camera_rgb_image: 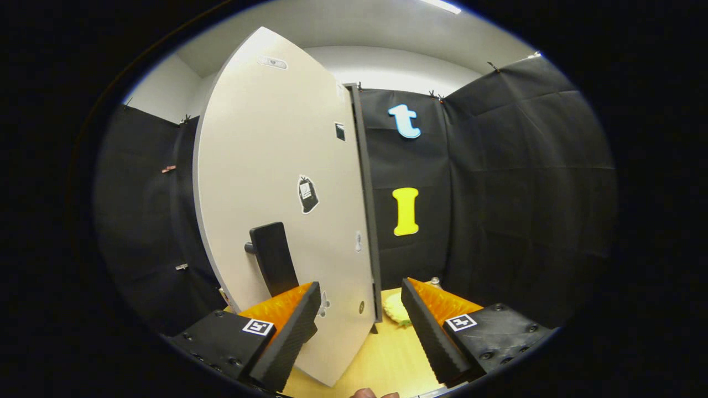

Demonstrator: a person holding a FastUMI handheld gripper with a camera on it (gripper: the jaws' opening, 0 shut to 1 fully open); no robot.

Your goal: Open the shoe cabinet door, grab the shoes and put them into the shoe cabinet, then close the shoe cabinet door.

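The white shoe cabinet door [276, 166] stands just ahead of me, seen at a slant, with its dark edge [366, 193] on the right. A black handle [272, 257] sticks out of the door's face; its lower end is hidden behind my left finger [287, 326]. My gripper [360, 287] is open, and the door's lower corner lies between the two fingers without either one pressing on it. A pale yellow object [396, 309], possibly a shoe, lies on the wooden floor [387, 359] just past the door's edge, beside the right finger [428, 331].
Black cloth walls close the booth behind and on both sides. A small sticker [307, 194] sits on the door above the handle. A fingertip of a person's hand [371, 393] shows on the floor below the fingers.
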